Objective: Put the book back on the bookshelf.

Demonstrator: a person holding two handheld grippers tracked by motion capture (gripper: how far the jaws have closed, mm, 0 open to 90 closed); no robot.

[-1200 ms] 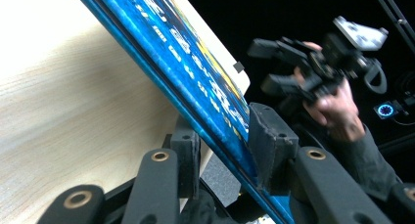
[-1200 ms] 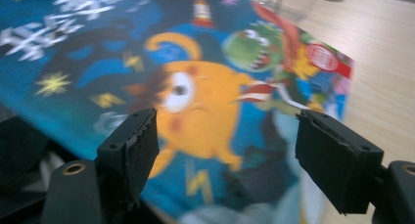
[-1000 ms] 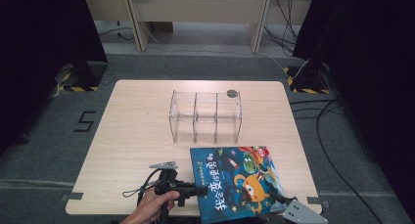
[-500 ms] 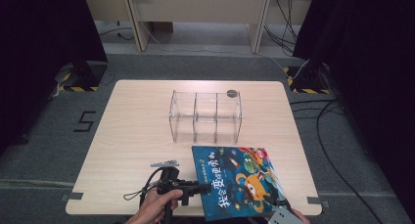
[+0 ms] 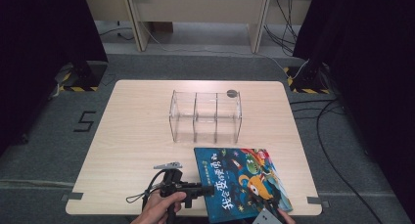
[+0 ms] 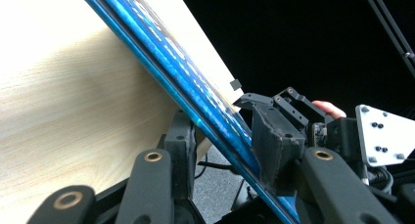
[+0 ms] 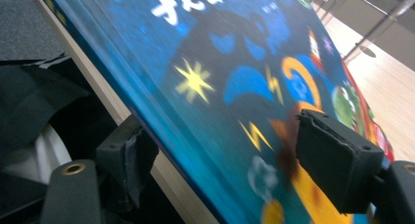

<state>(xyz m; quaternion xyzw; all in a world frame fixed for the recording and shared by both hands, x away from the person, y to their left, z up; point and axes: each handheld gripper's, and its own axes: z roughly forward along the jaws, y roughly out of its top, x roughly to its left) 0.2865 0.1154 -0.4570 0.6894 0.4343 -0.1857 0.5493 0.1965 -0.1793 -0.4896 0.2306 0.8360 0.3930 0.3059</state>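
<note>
Lower centre of the high view: the left gripper (image 5: 208, 190) has the blue picture book (image 5: 240, 182) by its left edge, and the left gripper view shows both pads pinched tight on the book's (image 6: 195, 87) thin blue edge. That grip looks just as it did a second ago, and the hand (image 5: 159, 209) has barely shifted.

The book lies at the lower right of the pale wooden table (image 5: 132, 136), just in front of the clear three-part rack (image 5: 205, 116). Compared with the first earlier frame, its near end now sits a touch further left.

At the bottom edge, the right gripper (image 5: 268, 215) has slid in from the lower right corner of the frame toward the book's near edge. In the right gripper view its jaws straddle the book's (image 7: 220, 87) corner, one pad below the table edge and one above the cover. They stand wide, have just been closing a little, and do not press on the cover.

The small dark disc (image 5: 232, 93) behind the rack sits where it was.
</note>
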